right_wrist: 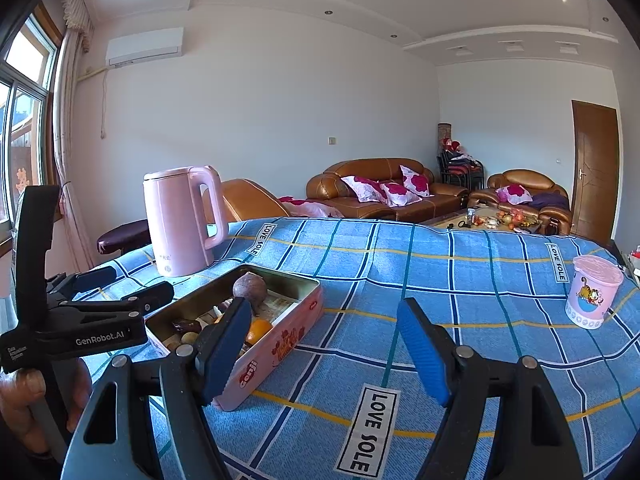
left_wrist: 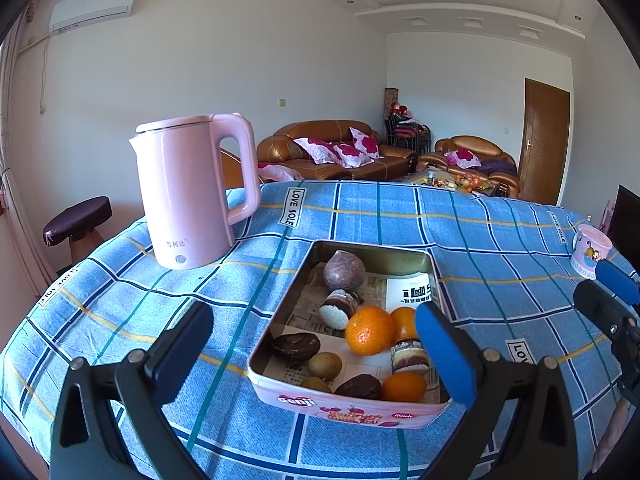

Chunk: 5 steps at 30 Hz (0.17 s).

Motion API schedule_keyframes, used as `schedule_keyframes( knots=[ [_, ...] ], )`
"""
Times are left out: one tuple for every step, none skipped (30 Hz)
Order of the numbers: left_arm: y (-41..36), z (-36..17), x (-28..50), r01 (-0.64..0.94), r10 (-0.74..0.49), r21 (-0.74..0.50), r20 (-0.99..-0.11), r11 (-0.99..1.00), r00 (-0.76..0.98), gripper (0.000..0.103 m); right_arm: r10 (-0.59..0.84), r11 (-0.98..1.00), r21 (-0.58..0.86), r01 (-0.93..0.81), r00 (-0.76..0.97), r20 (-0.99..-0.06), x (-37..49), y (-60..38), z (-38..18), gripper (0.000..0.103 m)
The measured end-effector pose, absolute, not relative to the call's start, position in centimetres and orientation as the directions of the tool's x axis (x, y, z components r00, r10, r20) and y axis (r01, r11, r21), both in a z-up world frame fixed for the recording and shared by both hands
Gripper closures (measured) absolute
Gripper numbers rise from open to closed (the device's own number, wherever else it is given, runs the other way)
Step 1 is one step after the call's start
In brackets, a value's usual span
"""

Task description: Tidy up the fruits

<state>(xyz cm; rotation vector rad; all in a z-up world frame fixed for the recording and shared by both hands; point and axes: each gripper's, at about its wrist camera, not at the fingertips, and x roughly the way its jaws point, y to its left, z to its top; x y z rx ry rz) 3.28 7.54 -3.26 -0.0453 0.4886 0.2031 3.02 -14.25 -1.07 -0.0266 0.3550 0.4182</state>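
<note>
Living room, white walls; brown leather sofas with pink-flowered cushions at the far side. Nearer, a table under a blue checked cloth printed "LOVE SOLE".

Pink rectangular tin sits on the cloth, lid off, lined with newspaper. In the left wrist view its long axis runs away from the camera toward the far table edge, short end nearest, tilted slightly rightward as it recedes. In the right wrist view the same tin lies at the left, its long side facing the camera.

Contents: three oranges grouped at the near right; two kiwis near the front left corner; a round purplish fruit at the far end. Several dark, chocolate-coated cakes lie among the fruit.

Pink kettle stands upright beyond the tin's left corner, handle to the right. Pink cartoon cup stands well apart at the right edge.

Left gripper: jaws spread wide, nothing between the pads, poised above the tin's near end. Right gripper: jaws likewise apart, empty, just right of the tin over bare cloth.
</note>
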Motion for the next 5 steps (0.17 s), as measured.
schedule_keyframes(
  knots=[
    [7.39, -3.27, 3.22, -0.204, 0.188, 0.015, -0.467, 0.979, 0.864, 0.000, 0.391, 0.915, 0.046, -0.400, 0.854, -0.344, 3.02, -14.36, -1.12, 0.026],
    [7.25, -3.25, 3.16, -0.203, 0.190, 0.022, -0.463, 0.979, 0.866, 0.000, 0.389, 0.916, 0.046, -0.399, 0.854, -0.346, 3.04, -14.52, -1.14, 0.026],
    [7.16, -3.21, 3.10, -0.200, 0.188, 0.023, -0.459, 0.980, 0.868, 0.000, 0.388, 0.916, 0.045, -0.398, 0.853, -0.348, 3.14, -14.57, -1.16, 0.026],
    [7.06, -3.16, 3.03, -0.196, 0.185, 0.024, -0.457, 0.980, 0.870, 0.000, 0.386, 0.917, 0.043, -0.397, 0.853, -0.352, 3.19, -14.64, -1.23, 0.026],
    [6.96, -3.11, 2.98, -0.191, 0.181, 0.025, -0.455, 0.981, 0.872, 0.000, 0.382, 0.918, 0.039, -0.395, 0.853, -0.357, 3.26, -14.72, -1.31, 0.026]
  ],
)
